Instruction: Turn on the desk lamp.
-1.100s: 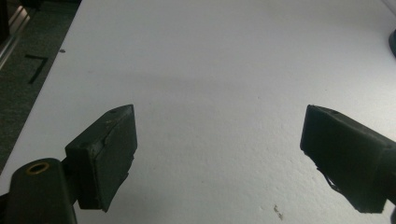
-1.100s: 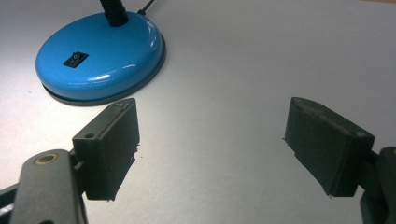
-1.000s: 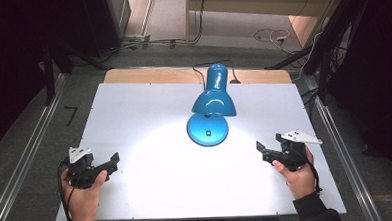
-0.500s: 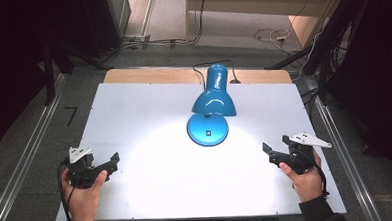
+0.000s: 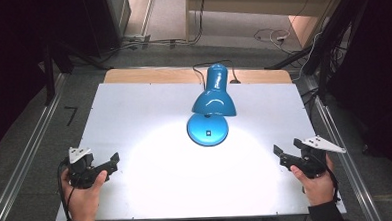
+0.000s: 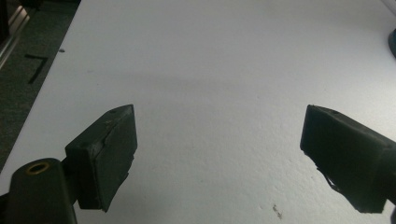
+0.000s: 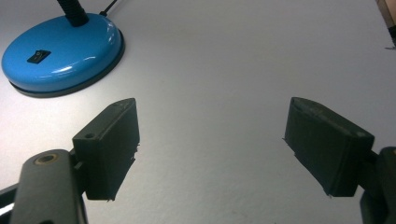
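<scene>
A blue desk lamp stands lit at the middle back of the white table, its round base carrying a small black switch. My left gripper rests at the table's near left, held by a hand, jaws wide apart with nothing between them. At the near right a hand holds my right gripper, also open and empty, pointing toward the lamp base from well short of it.
The lamp's black cable runs off the back edge over a wooden strip. Metal rails flank the table on both sides. A pool of light lies in front of the lamp base.
My right gripper has drifted right and a little nearer the table's front edge. The left gripper and the lamp have stayed put.
</scene>
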### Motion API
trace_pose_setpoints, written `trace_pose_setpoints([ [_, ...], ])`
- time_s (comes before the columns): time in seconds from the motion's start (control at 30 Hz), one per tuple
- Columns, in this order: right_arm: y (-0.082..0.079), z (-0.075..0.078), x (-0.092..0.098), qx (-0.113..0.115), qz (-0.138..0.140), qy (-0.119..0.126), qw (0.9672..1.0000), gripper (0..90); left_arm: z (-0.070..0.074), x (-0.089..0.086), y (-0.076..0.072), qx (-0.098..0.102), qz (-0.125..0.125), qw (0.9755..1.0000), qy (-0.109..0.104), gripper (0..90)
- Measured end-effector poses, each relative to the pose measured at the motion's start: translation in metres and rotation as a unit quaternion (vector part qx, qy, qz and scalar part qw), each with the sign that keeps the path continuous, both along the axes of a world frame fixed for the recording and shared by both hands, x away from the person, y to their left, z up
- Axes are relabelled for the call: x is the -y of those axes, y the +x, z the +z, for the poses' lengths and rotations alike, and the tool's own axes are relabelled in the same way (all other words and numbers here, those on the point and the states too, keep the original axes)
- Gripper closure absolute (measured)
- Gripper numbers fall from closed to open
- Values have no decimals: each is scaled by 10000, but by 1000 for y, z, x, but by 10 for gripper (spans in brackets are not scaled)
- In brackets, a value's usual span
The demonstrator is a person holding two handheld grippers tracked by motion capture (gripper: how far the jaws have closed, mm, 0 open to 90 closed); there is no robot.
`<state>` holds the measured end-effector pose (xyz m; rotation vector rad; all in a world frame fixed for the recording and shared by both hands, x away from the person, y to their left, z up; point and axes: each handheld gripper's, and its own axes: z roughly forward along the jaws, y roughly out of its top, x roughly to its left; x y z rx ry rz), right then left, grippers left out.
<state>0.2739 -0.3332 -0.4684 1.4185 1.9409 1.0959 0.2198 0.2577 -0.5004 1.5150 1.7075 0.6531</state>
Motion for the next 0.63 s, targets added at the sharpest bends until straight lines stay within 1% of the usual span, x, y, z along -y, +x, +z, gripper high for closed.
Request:
trace_pose_setpoints([
  [0.07,-2,0,5,7,-91,20,10000,164,0,0,0,3,3,10000,0,119],
  [0.23,-7,1,16,14,-218,17,9998,164,0,0,0,-4,-7,10000,13,119],
  [0.4,-8,-4,29,-24,-393,-22,9992,158,0,1,0,3,-9,10000,7,119],
  [0.5,-6,-8,36,-90,-525,-94,9985,150,1,1,0,1,-19,10000,17,119],
  [0.57,-3,-13,38,-181,-566,-143,9981,135,0,1,0,-2,-13,10000,19,119],
  [0.63,2,-21,39,-328,-606,-267,9973,127,0,1,0,-3,-14,10000,19,119],
])
